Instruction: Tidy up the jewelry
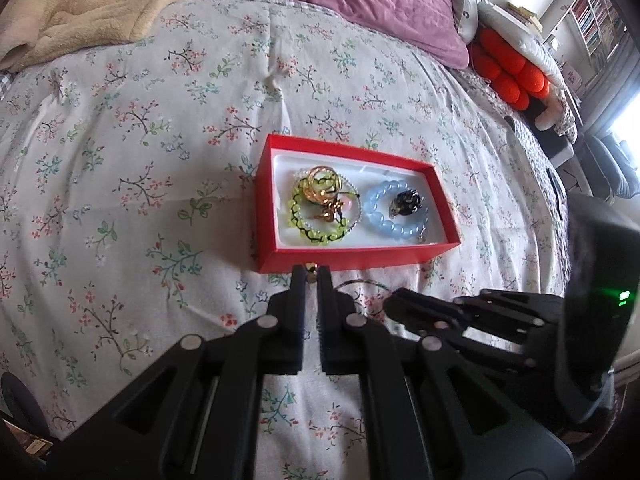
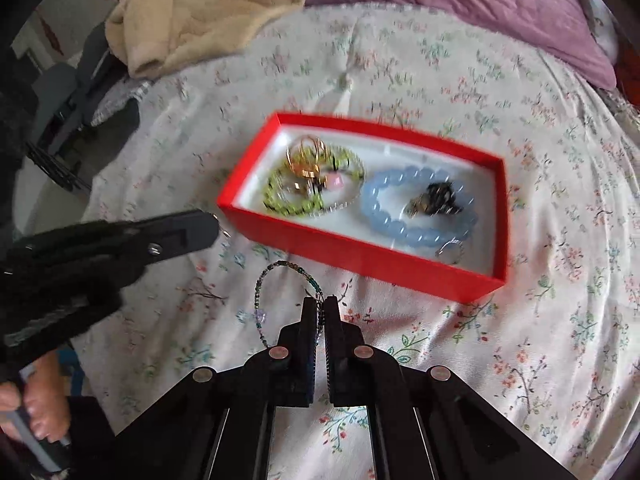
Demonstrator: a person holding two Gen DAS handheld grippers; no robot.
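Nearest the right wrist camera, the right tongs (image 2: 320,304) stand with their jaws nearly together, pinching the thin beaded bracelet (image 2: 266,280) whose loop of small dark and teal beads lies on the floral bedspread (image 2: 540,340) just in front of the red box (image 2: 360,252). The bracelet runs between the fingertips at its near right side, and the rest of the loop spreads to the left of the tips.

From the left wrist view, the left tongs (image 1: 311,272) are drawn close on a small gold-coloured piece (image 1: 311,268), held at the very tips right against the near wall of the red box (image 1: 352,258). What kind of piece it is cannot be told at this size. In the right wrist view the left tongs (image 2: 214,222) come in from the left, their tips just beside the box's near left corner.

Inside the box, on its white lining, a yellow-green beaded bracelet (image 1: 316,236) sits in the left half with gold rings (image 1: 322,186) piled on top of it and a clear beaded bracelet (image 1: 357,200) around them. A pale blue beaded bracelet (image 1: 386,220) lies in the right half with a dark ornament (image 1: 406,202) in its middle. A silver ring (image 2: 450,250) rests by the near right corner.

A purple pillow (image 1: 360,0) and a beige blanket (image 1: 80,8) lie at the far end of the bed.
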